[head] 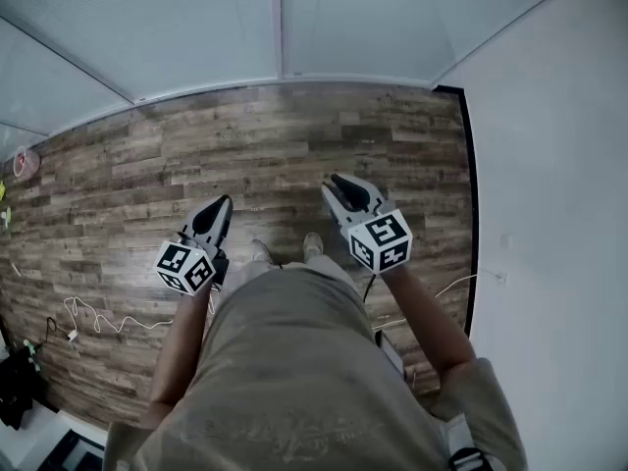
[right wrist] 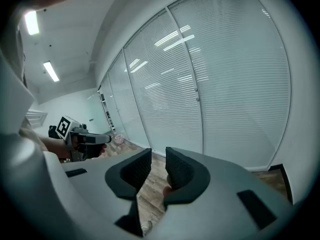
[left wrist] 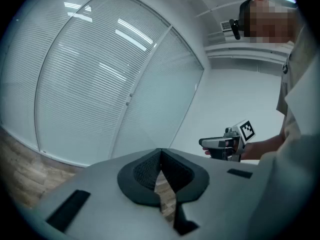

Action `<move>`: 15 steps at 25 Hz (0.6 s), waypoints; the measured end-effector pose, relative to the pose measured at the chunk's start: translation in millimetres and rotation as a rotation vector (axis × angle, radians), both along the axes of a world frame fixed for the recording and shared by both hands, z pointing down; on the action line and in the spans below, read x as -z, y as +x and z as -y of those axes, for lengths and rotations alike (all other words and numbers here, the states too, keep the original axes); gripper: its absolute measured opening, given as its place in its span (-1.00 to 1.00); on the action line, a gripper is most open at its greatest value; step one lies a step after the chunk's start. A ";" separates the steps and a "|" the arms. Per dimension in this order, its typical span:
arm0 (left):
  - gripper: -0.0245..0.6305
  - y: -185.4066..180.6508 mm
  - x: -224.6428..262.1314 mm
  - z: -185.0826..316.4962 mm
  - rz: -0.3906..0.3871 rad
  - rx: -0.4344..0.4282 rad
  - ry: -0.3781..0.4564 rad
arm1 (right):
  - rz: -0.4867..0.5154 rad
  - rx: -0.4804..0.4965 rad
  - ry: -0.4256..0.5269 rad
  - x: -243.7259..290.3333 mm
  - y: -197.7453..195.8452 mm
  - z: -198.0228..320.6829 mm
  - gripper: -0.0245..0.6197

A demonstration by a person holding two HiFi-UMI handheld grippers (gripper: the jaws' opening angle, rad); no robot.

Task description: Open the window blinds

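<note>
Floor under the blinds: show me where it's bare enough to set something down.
Bare: the wood floor between the blinds and the person's shoes, across to the white wall. Crowded: the left corner, with a white cable and dark gear.

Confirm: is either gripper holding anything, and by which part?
Nothing is held. Left gripper jaws are together and empty; right gripper jaws stand apart with only floor showing between them.
</note>
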State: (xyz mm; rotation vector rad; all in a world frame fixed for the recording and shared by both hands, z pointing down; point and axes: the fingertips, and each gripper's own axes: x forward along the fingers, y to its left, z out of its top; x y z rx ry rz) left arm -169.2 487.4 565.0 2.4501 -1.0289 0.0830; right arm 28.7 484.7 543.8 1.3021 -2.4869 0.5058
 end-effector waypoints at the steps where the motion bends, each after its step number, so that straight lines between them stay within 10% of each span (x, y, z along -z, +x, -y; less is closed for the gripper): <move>1: -0.88 -1.7 0.2 -6.7 -0.002 -0.017 -0.014 | 0.011 -0.027 -0.014 -1.5 -2.2 -11.3 -0.62; 15: -0.88 9.1 6.5 -33.7 -0.008 -0.112 -0.051 | 0.126 -0.149 -0.013 25.9 -10.5 -49.1 -0.62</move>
